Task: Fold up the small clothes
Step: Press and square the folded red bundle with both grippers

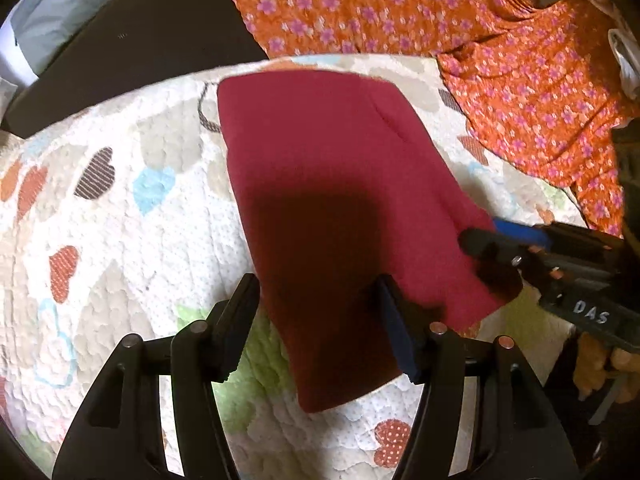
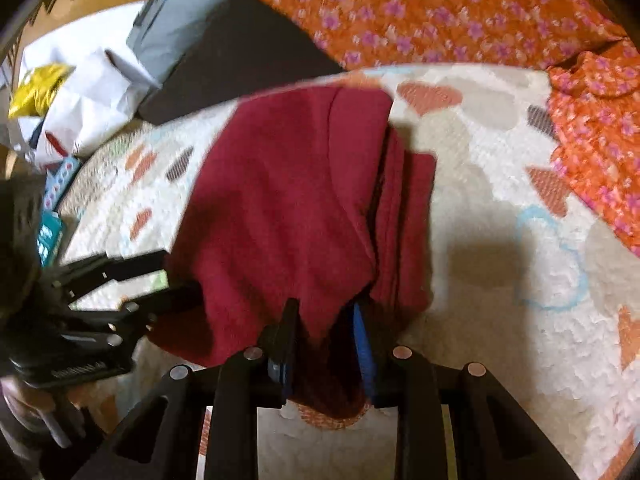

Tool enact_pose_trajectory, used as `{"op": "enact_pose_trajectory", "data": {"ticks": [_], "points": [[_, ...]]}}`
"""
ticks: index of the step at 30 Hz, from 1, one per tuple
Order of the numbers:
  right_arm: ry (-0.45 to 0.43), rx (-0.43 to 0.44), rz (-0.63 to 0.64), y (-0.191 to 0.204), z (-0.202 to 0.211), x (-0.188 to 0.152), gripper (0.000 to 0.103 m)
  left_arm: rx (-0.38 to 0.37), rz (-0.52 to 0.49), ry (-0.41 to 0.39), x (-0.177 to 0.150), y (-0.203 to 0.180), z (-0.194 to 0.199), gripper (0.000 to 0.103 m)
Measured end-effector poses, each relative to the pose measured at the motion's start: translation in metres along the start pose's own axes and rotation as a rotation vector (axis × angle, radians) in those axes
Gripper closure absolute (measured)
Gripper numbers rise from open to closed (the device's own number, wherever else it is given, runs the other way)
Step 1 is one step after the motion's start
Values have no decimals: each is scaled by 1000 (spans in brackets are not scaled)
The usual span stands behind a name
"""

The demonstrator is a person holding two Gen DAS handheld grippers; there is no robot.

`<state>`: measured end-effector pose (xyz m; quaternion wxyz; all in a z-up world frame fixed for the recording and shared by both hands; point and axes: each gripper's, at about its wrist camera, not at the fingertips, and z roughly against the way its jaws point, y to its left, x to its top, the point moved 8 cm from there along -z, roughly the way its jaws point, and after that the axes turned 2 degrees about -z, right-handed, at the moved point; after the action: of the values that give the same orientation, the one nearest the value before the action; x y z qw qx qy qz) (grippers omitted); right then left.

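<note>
A dark red small garment (image 1: 320,184) lies folded on a white quilt with coloured hearts (image 1: 120,248). My left gripper (image 1: 316,300) is open, its fingers either side of the garment's near edge. My right gripper (image 2: 326,316) has the garment's (image 2: 288,208) near edge between its fingers and looks shut on it. The right gripper also shows in the left wrist view (image 1: 492,248) at the cloth's right edge. The left gripper shows in the right wrist view (image 2: 160,280) at the cloth's left edge.
An orange floral garment (image 1: 500,64) lies at the back and right of the quilt. A dark flat surface (image 1: 132,40) and a grey bag (image 2: 180,8) sit at the back left. White paper and a yellow packet (image 2: 36,88) lie far left.
</note>
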<state>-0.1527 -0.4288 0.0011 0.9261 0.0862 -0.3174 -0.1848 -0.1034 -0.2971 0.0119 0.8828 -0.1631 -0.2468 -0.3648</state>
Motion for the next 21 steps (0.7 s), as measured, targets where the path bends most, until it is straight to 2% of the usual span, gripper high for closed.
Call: {"op": "enact_pose_trajectory", "data": {"ticks": [3,7,11,15,19,21], "points": [[-61,-27,-8,3,7,14,78,27,11,-36,8,-1,2,43],[-56,-59,-25,2,1,25,76,70,18,-77,20,0,2,42],[-59,-78,-25,1,-11,35,76,80,53,-81,27,6,-5,42],[-23,-94,-44,-8,-30,33,66,86,65,-66,30,8,-16,42],[-51,-121,-9,-12,-41,35,63,99,65,-65,31,10,-22,34],[-59,-125,-38,-22,-48,35,55,91,79,-55,31,12,-26,33]]}}
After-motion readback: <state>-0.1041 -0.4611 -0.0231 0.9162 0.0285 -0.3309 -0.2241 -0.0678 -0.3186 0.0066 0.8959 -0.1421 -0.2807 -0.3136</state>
